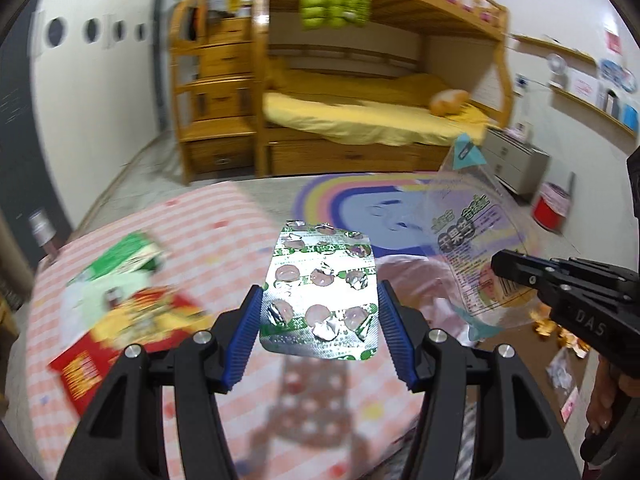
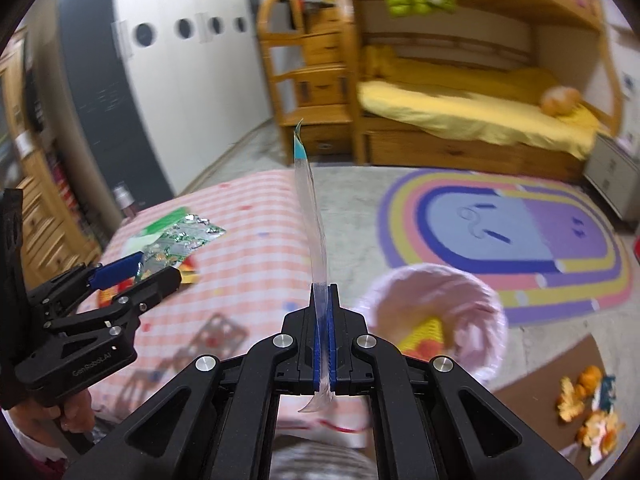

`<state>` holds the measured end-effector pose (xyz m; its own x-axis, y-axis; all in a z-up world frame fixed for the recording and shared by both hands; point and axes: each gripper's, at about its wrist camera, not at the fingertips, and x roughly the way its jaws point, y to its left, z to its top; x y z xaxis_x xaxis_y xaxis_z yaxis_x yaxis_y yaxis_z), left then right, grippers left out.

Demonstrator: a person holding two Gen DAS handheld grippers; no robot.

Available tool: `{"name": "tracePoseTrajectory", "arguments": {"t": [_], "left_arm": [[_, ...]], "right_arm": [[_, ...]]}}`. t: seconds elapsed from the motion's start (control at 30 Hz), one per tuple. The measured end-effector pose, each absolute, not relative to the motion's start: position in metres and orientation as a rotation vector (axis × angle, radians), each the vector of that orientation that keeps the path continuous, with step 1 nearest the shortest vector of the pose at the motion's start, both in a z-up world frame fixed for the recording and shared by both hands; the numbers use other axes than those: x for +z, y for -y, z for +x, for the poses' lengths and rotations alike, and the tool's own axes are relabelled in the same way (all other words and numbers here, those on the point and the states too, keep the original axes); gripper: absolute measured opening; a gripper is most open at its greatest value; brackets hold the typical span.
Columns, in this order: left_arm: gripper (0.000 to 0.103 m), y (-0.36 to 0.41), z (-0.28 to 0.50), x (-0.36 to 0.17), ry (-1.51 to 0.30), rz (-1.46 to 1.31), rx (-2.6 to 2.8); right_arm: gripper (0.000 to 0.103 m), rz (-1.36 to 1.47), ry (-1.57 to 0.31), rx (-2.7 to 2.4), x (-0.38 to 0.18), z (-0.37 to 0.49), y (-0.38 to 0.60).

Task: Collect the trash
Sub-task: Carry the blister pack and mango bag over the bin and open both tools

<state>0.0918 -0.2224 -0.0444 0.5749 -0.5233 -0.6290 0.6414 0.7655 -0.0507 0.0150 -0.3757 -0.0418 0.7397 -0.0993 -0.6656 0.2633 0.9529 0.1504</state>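
A silver blister pack with green print and burst pockets is clamped flat between the blue pads of my left gripper, held in the air over a pink checked cloth. The same blister pack and left gripper show at the left of the right wrist view. My right gripper is shut on a clear plastic snack wrapper, seen edge-on and standing upright. That wrapper and right gripper appear at the right of the left wrist view.
A red and yellow box and a green and white packet lie on the cloth. A pink-lined bin stands below right of my right gripper. Orange peel scraps lie on brown card. A rainbow rug and wooden bunk bed are beyond.
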Motion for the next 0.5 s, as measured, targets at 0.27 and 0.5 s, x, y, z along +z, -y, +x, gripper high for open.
{"name": "tracePoseTrajectory", "arguments": {"t": [0.27, 0.5], "left_arm": [[0.056, 0.312, 0.101, -0.067, -0.688, 0.24, -0.826], [0.057, 0.36, 0.121, -0.084, -0.711, 0.241, -0.892]], "right_arm": [[0.003, 0.319, -0.771, -0.327, -0.075, 0.01, 0.442], [0.005, 0.37, -0.803, -0.365, -0.104, 0.029, 0.482]]}}
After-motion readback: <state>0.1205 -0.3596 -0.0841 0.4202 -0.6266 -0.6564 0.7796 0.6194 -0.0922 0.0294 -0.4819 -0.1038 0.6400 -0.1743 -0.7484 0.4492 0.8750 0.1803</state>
